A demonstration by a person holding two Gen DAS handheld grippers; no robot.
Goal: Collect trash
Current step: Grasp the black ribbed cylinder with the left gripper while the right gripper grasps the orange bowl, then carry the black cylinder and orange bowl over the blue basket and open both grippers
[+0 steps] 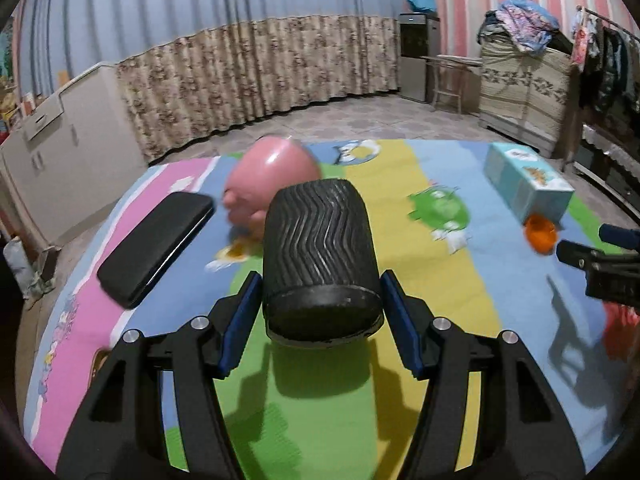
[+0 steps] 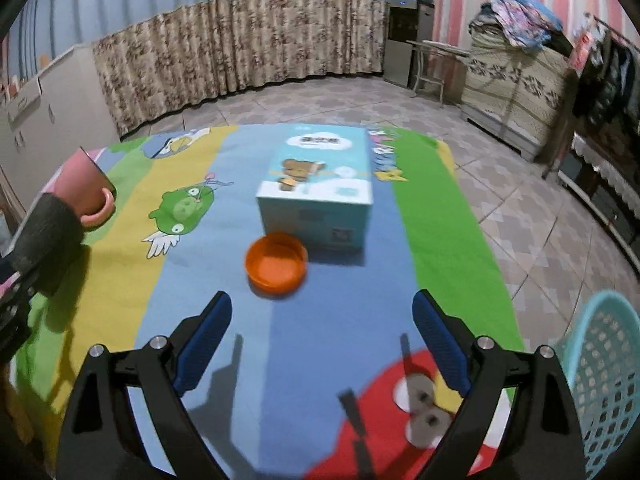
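Note:
My left gripper [image 1: 320,288] is shut on a black ribbed cylinder [image 1: 320,256], its blue pads against both sides. The cylinder hangs tilted just above the cartoon table mat [image 1: 460,312] and throws a shadow on it. The right wrist view shows the same cylinder [image 2: 48,236] at the far left edge. My right gripper [image 2: 322,332] stands open over the mat with nothing between its fingers. A small orange dish [image 2: 277,264] lies a short way ahead of it, against a light blue tissue box [image 2: 316,192]. In the left wrist view the right gripper [image 1: 584,240] enters at the right, beside the orange dish [image 1: 541,234].
A pink mug [image 1: 276,176] stands behind the cylinder, and a black flat case [image 1: 156,248] lies to its left. A teal mesh basket [image 2: 604,380] sits off the table's right edge. Tiled floor, curtains and furniture surround the table.

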